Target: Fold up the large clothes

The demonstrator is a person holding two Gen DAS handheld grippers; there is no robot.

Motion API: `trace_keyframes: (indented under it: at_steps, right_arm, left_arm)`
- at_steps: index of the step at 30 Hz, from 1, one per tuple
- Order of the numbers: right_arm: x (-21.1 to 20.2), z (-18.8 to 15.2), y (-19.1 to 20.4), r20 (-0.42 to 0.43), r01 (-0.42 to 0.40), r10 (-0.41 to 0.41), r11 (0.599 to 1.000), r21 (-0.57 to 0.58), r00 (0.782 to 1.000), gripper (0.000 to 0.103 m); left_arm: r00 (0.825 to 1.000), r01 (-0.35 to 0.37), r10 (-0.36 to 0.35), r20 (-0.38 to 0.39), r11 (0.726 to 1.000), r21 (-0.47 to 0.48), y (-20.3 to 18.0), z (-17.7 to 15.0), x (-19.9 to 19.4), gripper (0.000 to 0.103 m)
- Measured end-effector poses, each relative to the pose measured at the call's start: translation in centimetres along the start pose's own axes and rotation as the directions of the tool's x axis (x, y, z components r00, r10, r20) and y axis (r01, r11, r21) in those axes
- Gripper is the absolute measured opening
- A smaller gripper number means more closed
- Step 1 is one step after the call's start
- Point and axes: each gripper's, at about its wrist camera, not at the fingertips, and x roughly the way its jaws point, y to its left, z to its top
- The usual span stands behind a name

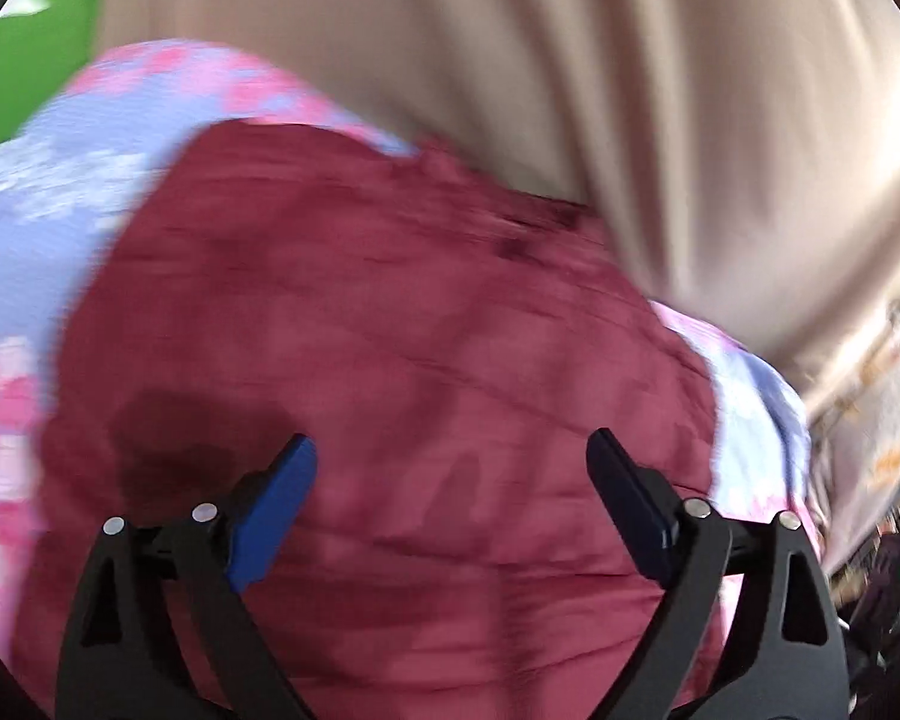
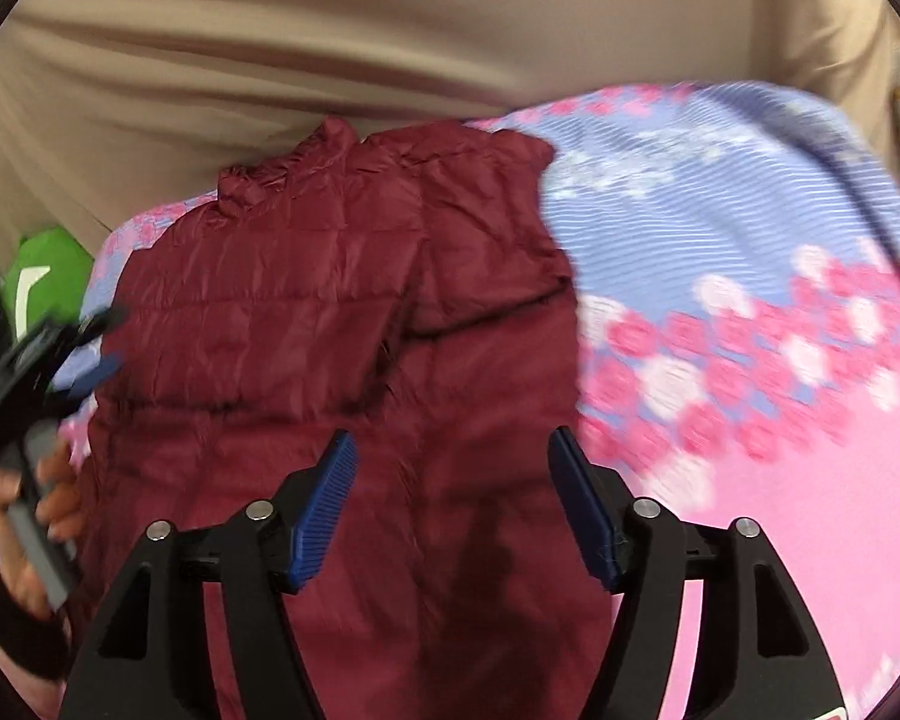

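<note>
Blue-padded fingers of the right gripper [image 2: 450, 468] stood apart over the lower part of the maroon quilted jacket [image 2: 330, 324], nothing between them; the jacket lay flat on the pink-and-lilac floral sheet [image 2: 750, 300], collar at the far end near the beige cloth [image 2: 390, 30], long axis running straight away from the jaws; the left gripper [image 1: 450, 468] hung likewise wide and empty above the same garment, seen blurred at the jacket's left edge in the right wrist view; open sheet lay to the jacket's right, probably the freer side for folding; a green object [image 2: 48, 276] bounded the left.
</note>
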Motion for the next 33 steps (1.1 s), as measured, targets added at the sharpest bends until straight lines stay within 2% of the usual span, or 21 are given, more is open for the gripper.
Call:
trace_keyframes:
  at_steps: [3,6,8,10,11,12,13,14,15,17,19,20,21,22,23,25,26,27,30,31,33]
  right_arm:
    - [3.4,1.9,0.2,-0.055,-0.027,0.031,0.998,0.064,0.998,0.067]
    - [5.9,2.8,0.7,-0.091,-0.036,0.045,0.995,0.098,0.995,0.066]
    - [6.9,3.1,1.4,-0.102,-0.028,0.037,0.996,0.084,0.994,0.056]
    - [7.3,3.3,2.3,-0.1,-0.017,0.023,0.998,0.061,0.995,0.03]
    - [7.4,3.5,2.6,-0.101,-0.015,0.021,0.999,0.052,0.995,0.021]
    - [7.3,3.8,3.0,-0.099,-0.015,0.019,0.999,0.042,0.995,0.005]
    - [7.2,4.3,3.5,-0.091,-0.007,0.009,1.0,0.026,0.996,0.002]
    - [6.4,5.1,4.5,-0.057,0.014,-0.014,1.0,-0.006,0.998,0.001]
    - [5.5,5.8,5.3,-0.011,0.027,-0.027,0.999,-0.038,1.0,0.001]
    - [1.8,7.5,7.3,0.144,0.027,-0.01,0.993,-0.115,0.99,0.001]
    - [-2.6,8.6,8.4,0.317,-0.045,0.099,0.983,-0.176,0.943,0.001]
    - [-4.6,8.9,8.2,0.405,-0.08,0.156,0.977,-0.198,0.901,0.001]
    - [-4.9,9.4,7.8,0.436,-0.065,0.142,0.98,-0.187,0.889,0.001]
    - [-3.9,10.0,7.1,0.428,-0.037,0.105,0.986,-0.163,0.898,0.001]
    - [-1.1,10.7,5.8,0.36,0.008,0.033,0.994,-0.112,0.932,0.001]
    - [5.7,10.8,2.8,0.155,0.08,-0.075,0.996,-0.026,0.985,0.001]
    - [7.9,10.4,1.8,0.089,0.102,-0.101,0.995,-0.009,0.991,0.001]
    - [9.1,9.8,1.0,0.063,0.102,-0.102,0.995,0.008,0.993,0.001]
    - [8.2,8.9,-0.3,0.142,0.004,-0.013,0.998,0.063,0.99,0.001]
    - [8.9,8.8,-0.9,0.137,0.012,-0.021,0.998,0.066,0.99,0.0]
    - [11.1,8.7,-1.0,0.066,0.082,-0.084,0.996,0.038,0.994,0.0]
  left_arm:
    - [0.999,-0.044,0.043,-0.011,0.989,-0.139,5.8,0.3,-1.3,0.089]
    - [0.999,-0.026,0.019,-0.028,0.958,-0.286,10.7,0.0,-1.9,0.089]
    - [0.999,0.001,-0.013,-0.031,0.935,-0.354,12.6,0.0,-2.0,0.088]
    - [0.999,0.01,-0.022,-0.027,0.927,-0.374,13.2,0.2,-2.0,0.087]
    - [1.0,-0.002,-0.008,-0.025,0.929,-0.371,13.3,0.6,-1.9,0.084]
    - [1.0,-0.018,0.01,-0.023,0.931,-0.364,13.4,0.9,-1.8,0.08]
    - [0.999,-0.035,0.028,-0.024,0.934,-0.356,13.4,1.3,-1.6,0.07]
    - [0.998,-0.054,0.046,-0.031,0.937,-0.346,13.3,1.6,-1.3,0.057]
    - [0.997,-0.072,0.063,-0.038,0.937,-0.343,13.2,2.1,-0.9,0.051]
    - [0.992,-0.126,0.117,-0.049,0.938,-0.323,12.8,2.7,-0.2,0.026]
    - [0.981,-0.193,0.187,-0.049,0.944,-0.268,12.4,3.0,0.3,0.021]
    - [0.973,-0.232,0.227,-0.047,0.944,-0.234,12.0,2.9,0.8,0.018]
    - [0.965,-0.261,0.258,-0.045,0.944,-0.202,11.6,2.8,1.2,0.018]
    - [0.958,-0.287,0.284,-0.043,0.942,-0.176,11.3,2.6,1.7,0.017]
    - [0.948,-0.317,0.315,-0.042,0.936,-0.155,11.0,2.3,2.3,0.016]
    - [0.938,-0.347,0.346,-0.031,0.927,-0.14,10.9,1.8,3.0,0.015]
    - [0.935,-0.352,0.353,-0.016,0.927,-0.131,10.9,1.6,3.0,0.015]
    - [0.933,-0.358,0.36,-0.01,0.926,-0.12,10.7,1.6,3.0,0.015]
    - [0.932,-0.361,0.363,0.001,0.927,-0.102,10.7,1.5,3.2,0.015]
    - [0.93,-0.364,0.367,0.006,0.926,-0.096,10.7,1.5,3.2,0.015]
    - [0.923,-0.381,0.384,0.016,0.921,-0.075,10.4,1.2,3.2,0.016]
